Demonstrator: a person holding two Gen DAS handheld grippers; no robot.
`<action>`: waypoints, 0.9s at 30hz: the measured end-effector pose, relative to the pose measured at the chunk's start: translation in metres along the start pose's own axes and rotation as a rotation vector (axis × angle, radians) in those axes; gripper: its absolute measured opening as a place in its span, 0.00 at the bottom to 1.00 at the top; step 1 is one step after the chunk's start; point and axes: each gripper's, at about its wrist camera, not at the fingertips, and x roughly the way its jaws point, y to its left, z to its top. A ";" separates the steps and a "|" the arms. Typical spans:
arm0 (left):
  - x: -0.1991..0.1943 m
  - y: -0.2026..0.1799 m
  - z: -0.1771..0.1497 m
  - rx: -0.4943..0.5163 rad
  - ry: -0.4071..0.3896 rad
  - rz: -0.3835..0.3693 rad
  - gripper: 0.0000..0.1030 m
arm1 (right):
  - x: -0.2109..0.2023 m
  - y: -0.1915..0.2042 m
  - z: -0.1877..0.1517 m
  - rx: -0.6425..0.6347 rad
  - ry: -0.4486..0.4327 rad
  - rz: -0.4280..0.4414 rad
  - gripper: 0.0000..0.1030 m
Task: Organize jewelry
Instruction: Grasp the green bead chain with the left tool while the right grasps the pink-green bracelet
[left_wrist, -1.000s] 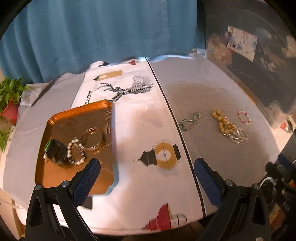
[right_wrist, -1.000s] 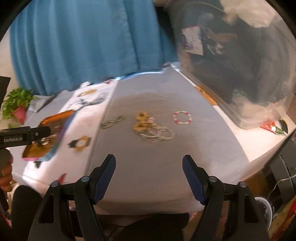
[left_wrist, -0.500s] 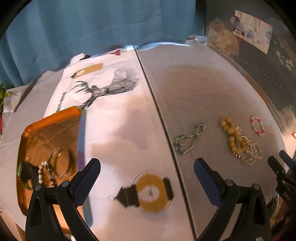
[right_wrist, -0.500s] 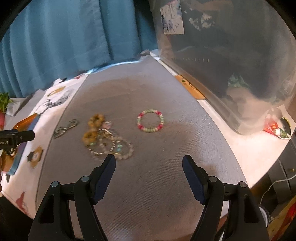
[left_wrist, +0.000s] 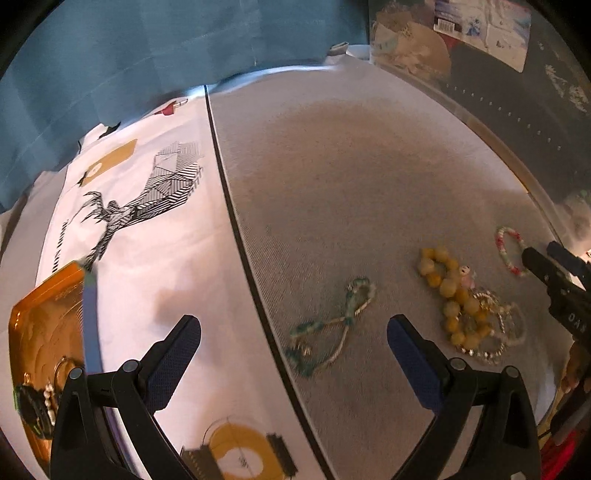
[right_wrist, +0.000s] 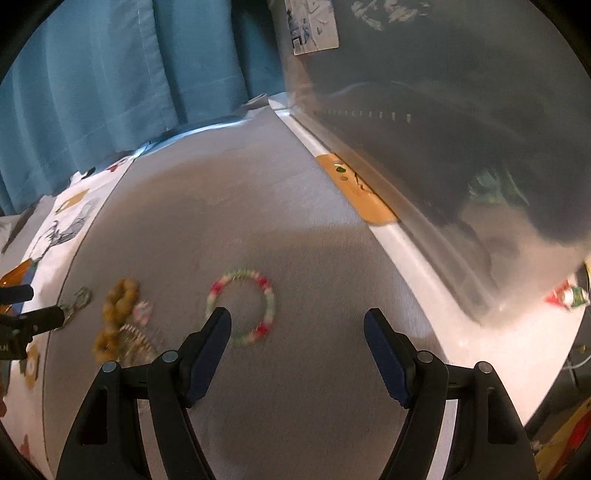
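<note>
My left gripper (left_wrist: 293, 338) is open and empty above the table, with a green and white twisted bracelet (left_wrist: 332, 328) lying between its fingers. A yellow bead bracelet (left_wrist: 448, 291) tangled with clear bead bracelets (left_wrist: 495, 332) lies to its right. A pink and green bead ring bracelet (left_wrist: 509, 251) lies further right; in the right wrist view it (right_wrist: 242, 306) lies just ahead of the left finger of my open, empty right gripper (right_wrist: 297, 334). An orange tray (left_wrist: 40, 325) at the left holds several pieces of jewelry.
Grey cloth (right_wrist: 229, 206) covers the right half of the table and a white printed cloth (left_wrist: 155, 236) the left. A big clear plastic bin (right_wrist: 461, 122) stands along the right edge. A blue curtain (right_wrist: 110, 74) hangs behind.
Both grippers have moved forward and rightward toward the loose bracelets. The tray has slid to the left edge of the left view. The pink ring bracelet is now close to the right gripper.
</note>
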 end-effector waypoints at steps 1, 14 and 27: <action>0.004 0.001 0.002 -0.001 0.008 0.000 0.97 | 0.004 0.002 0.003 -0.011 0.002 -0.003 0.73; 0.024 0.008 0.005 -0.017 0.036 -0.030 1.00 | 0.025 0.009 0.012 -0.060 0.027 -0.014 0.75; -0.007 -0.027 -0.007 0.132 0.020 -0.167 0.03 | 0.016 0.026 0.003 -0.139 -0.015 0.028 0.06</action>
